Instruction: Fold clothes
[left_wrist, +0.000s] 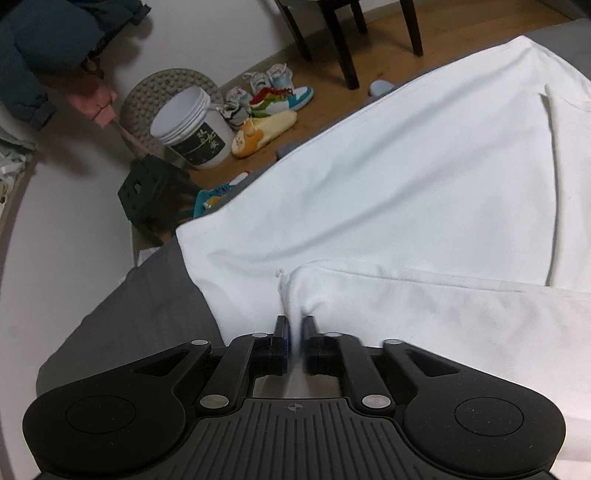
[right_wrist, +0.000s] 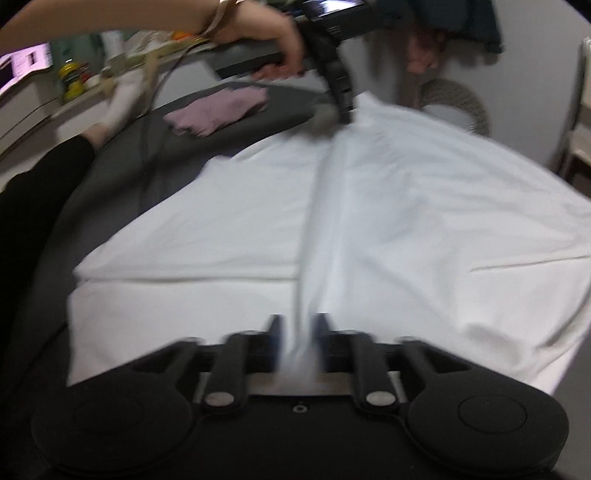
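Note:
A large white garment lies spread over a grey bed. My left gripper is shut on a bunched white edge of it, with cloth pinched between the jaws. In the right wrist view the same white garment stretches in a raised ridge from my right gripper, which is shut on the near edge, to the left gripper at the far end, held by a person's hand. That view is blurred by motion.
A folded pink garment lies on the grey bed at the far left. A person's dark-clad leg rests along the left. Beside the bed on the wooden floor stand a white bucket, a dark stool, shoes and chair legs.

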